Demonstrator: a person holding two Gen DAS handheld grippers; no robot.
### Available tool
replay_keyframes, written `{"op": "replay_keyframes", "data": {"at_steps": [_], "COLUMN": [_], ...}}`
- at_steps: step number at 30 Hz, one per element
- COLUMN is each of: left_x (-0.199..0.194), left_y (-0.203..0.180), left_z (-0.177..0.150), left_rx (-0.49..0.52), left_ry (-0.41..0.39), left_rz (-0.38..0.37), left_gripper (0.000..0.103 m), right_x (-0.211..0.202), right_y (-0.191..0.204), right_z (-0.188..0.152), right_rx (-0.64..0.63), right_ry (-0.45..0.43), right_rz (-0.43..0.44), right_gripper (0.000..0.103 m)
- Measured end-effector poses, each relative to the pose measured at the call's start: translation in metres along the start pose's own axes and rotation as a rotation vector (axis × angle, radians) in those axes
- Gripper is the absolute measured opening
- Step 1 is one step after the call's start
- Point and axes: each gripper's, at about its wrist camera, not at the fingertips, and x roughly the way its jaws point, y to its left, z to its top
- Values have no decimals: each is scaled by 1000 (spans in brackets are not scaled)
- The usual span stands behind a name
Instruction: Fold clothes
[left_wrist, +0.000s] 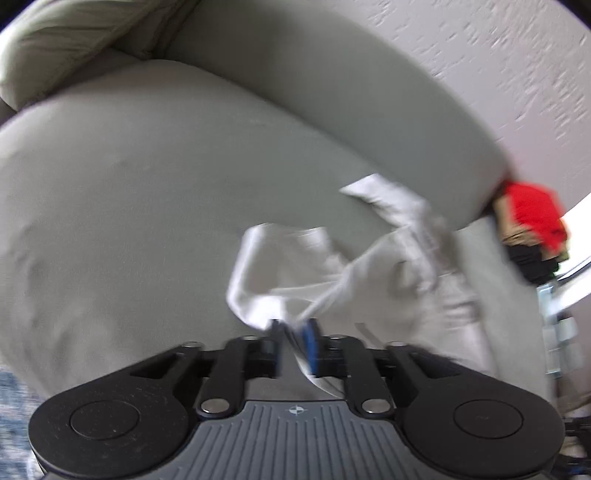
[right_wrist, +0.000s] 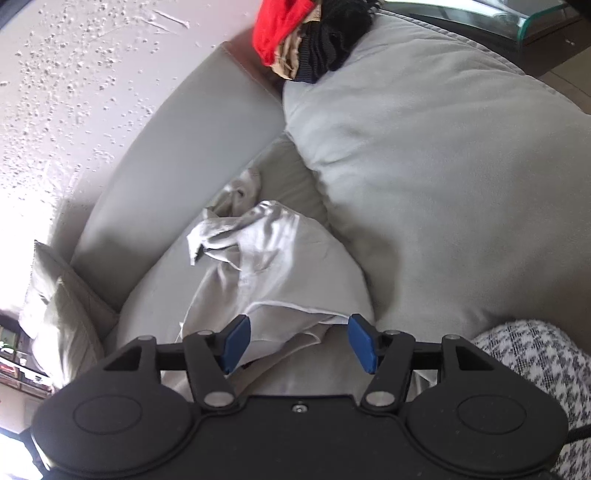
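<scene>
Pillow: a pale green-grey pillow (right_wrist: 55, 314) leans in the sofa's left corner, against the backrest; in the left wrist view the same pillow (left_wrist: 55, 37) sits at the top left.
Sofa: a grey sofa (left_wrist: 110, 184) carries everything; its seat fills most of the left wrist view, and its curved backrest (right_wrist: 177, 155) runs along a textured pale wall (right_wrist: 74, 74).
Left gripper: the left gripper (left_wrist: 293, 341) has its blue pads drawn close together, with a fold of the white garment pinched between them; the fabric rises from the pads and fans out to the right, blurred.
White garment: the white garment (left_wrist: 332, 266) lies crumpled on the sofa seat near the backrest. In the right wrist view the same garment (right_wrist: 266, 266) is bunched in the gap between the seat and the big cushion, and one hem edge trails toward the front edge of the seat.
Right gripper: the right gripper (right_wrist: 299, 343) has its fingers spread wide, holding nothing; the garment's loose hem lies between and just beyond the blue pads (right_wrist: 234, 343), and whether it touches them I cannot tell.
Big cushion: a large grey cushion (right_wrist: 443, 166) sits to the right of the garment, touching it.
Clothes pile: red, tan and black clothes (right_wrist: 314, 33) are heaped at the sofa's far right end, on top of the backrest corner; the left wrist view shows the same clothes pile (left_wrist: 532, 221).
Checked fabric: black-and-white houndstooth fabric (right_wrist: 535, 369) shows at the lower right, beside the right gripper.
</scene>
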Motion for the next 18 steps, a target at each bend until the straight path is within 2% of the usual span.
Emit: {"op": "replay_keyframes", "data": {"at_steps": [2,4,7,8,13,18], "left_x": [3,2,3,3,14,23], "left_y": [1,1,-5,-7,-19,-14], "left_z": [-5,-10,-21,-25,-41,-43], "left_rx": [16,11,4,7,47,-3], "left_ry": [7,20,41,49,92,81], "left_rz": [16,-17,-40,-52,-63,-60], "left_gripper": [24,29,29,29,31,32], "right_x": [6,16,32,37,58,71], "right_y": [-7,-16,-25,-26,-19,-18], "right_z": [-1,-3,-12,-15,-25,-24], "right_rx": [2,-3,-42,-59,-164,-191], "right_ry": [-6,-1,31,40,24,-58], "right_rz": [-6,-32,-67,-76,-115,-148], "right_gripper": [57,54,38,36,36,36]}}
